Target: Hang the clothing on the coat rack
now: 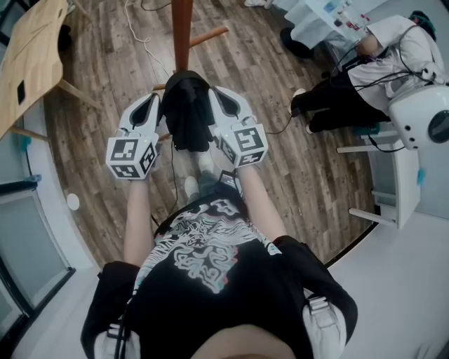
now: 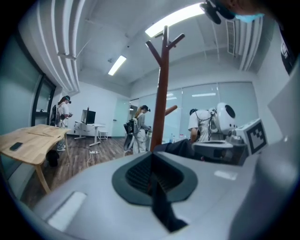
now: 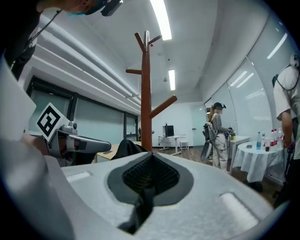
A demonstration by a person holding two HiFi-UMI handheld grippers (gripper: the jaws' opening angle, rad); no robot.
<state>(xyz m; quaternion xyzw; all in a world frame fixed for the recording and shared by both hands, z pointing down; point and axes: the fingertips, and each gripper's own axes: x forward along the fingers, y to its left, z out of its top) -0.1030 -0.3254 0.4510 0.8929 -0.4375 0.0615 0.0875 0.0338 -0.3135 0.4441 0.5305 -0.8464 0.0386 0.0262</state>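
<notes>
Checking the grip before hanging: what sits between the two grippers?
A black garment, bunched between the left gripper and right gripper, both pinching it; the head view shows this.

The clothing (image 1: 186, 116) lies between the left gripper (image 1: 156, 102) and the right gripper (image 1: 216, 95). One gripper is at each side, each with its jaws closed on a fold of the clothing. The coat rack (image 1: 182, 28) stands just behind the clothing, on the far side. A table (image 1: 31, 52) stands at the far left, well apart from the rack. A seated person (image 1: 379, 66) is at the far right. A second table (image 1: 319, 17) stands just left of that person, at the far edge.
</notes>
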